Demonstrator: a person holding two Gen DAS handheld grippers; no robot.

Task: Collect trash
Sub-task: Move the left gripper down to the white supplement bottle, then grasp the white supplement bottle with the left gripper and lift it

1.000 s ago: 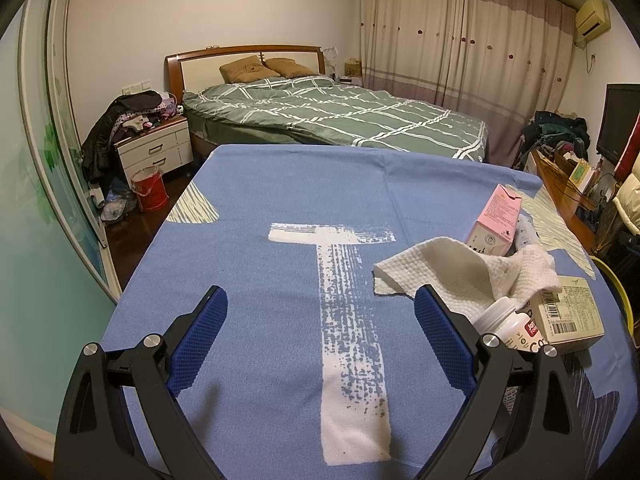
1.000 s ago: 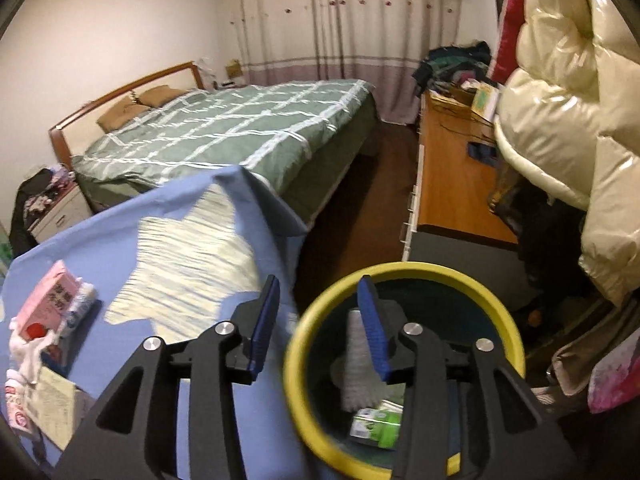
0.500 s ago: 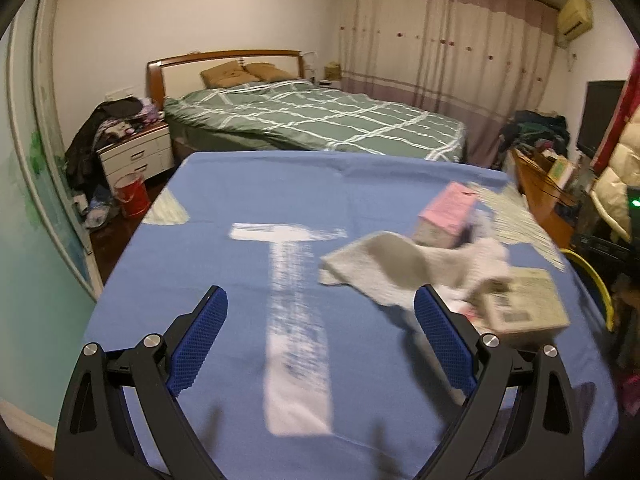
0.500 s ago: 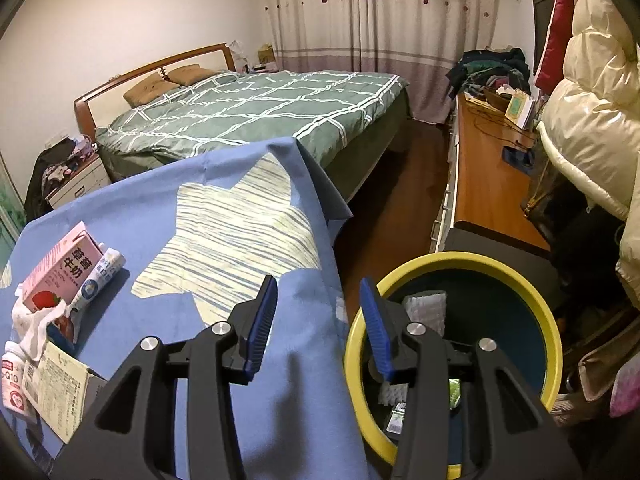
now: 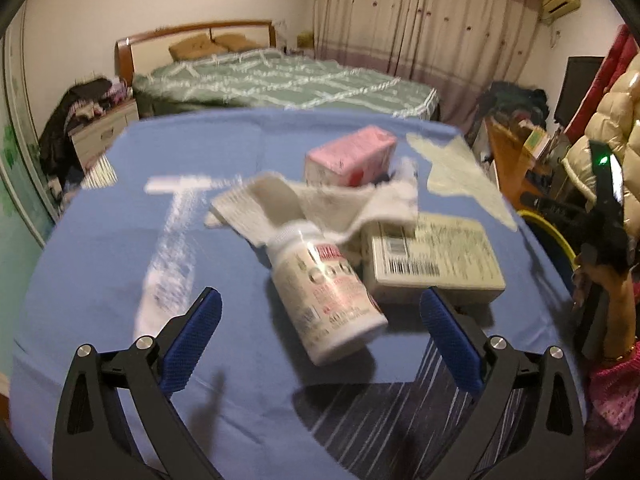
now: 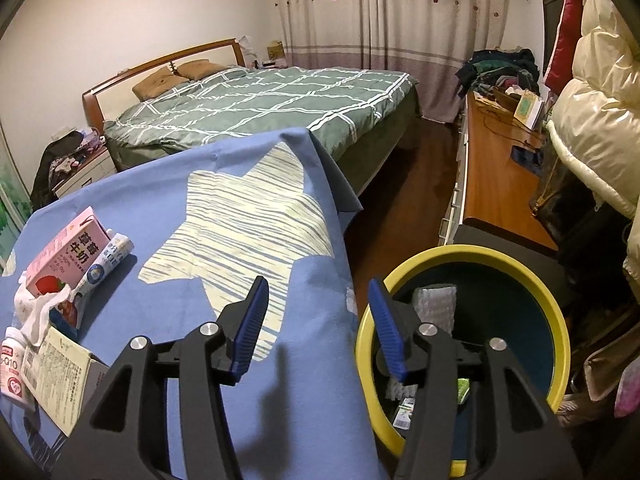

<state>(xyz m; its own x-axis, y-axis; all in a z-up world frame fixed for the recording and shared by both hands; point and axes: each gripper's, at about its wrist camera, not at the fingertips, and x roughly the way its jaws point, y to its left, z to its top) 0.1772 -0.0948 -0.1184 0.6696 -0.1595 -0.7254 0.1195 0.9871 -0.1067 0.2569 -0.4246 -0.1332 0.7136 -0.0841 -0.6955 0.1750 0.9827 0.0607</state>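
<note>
Our left tongs (image 5: 320,334) are spread wide and widening, nothing pressed between the blue pads, and the white supplement bottle (image 5: 326,300) lies on its side just ahead of them on the blue-covered table (image 5: 100,264). We take this bottle as our landmark. Touching its cap end is a crumpled paper towel (image 5: 320,204); beyond that stands a pink milk carton (image 5: 352,156), and just beside the bottle on the right lies a flat printed box (image 5: 434,258). Our right tongs (image 6: 316,326) are empty and opening too, poised across the table edge and the rim of the yellow-rimmed bin (image 6: 556,320), which stands off the table's right edge, well apart from the bottle, with some trash already inside. The step in hand looks like picking up the bottle. To do it well, we should bring the left tongs down so the pads straddle the bottle's round body across its width, near its middle, keeping the right pad clear of the box and the towel so only the bottle lifts.
</note>
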